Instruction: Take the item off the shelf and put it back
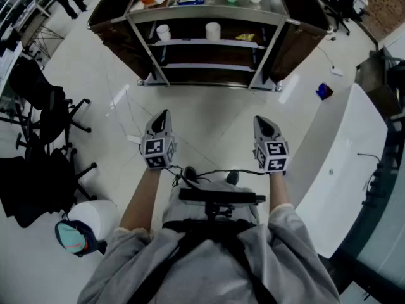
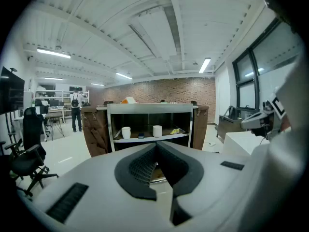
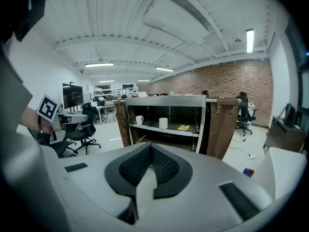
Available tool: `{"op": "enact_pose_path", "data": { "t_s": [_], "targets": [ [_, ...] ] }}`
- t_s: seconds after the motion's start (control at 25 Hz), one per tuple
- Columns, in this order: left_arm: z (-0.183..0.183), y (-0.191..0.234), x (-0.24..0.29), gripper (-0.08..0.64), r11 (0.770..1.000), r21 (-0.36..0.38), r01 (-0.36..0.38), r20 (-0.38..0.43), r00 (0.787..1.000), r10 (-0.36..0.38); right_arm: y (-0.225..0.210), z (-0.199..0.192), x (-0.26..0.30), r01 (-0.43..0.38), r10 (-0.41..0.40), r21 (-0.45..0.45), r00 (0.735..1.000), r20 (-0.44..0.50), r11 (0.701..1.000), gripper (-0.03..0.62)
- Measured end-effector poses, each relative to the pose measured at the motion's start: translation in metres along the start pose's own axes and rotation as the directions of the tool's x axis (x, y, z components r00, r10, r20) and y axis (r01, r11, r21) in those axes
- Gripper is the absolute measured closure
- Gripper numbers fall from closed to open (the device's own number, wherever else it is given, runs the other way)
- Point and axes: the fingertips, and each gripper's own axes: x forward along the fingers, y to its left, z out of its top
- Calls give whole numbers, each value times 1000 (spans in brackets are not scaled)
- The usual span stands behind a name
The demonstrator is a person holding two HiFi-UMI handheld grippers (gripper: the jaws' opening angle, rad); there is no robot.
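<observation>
Both tools hang nearest, in front of the shelf (image 1: 209,14) and well apart from it. The left gripper (image 1: 163,115) and right gripper (image 1: 261,120) are each clenched on nothing, jaws tip to tip. A white cup (image 1: 212,29) stands untouched on the shelf's middle board. This looks like the approach before the take. Next, one gripper should close in on the shelf, spread its jaws and straddle the cup.
</observation>
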Motion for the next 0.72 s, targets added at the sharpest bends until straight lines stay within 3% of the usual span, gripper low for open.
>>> {"op": "enact_pose_path", "data": {
  "t_s": [0.24,0.72],
  "targets": [
    [3,19,-18,554,998,-26,-52,24,998,53,13,-9,6,-26,25,78,1000,7,997,583],
    [15,45,8,554,999,23,47,36,998,-48,38,-3,38,39,-41,117,999,18,992,583]
  ]
}}
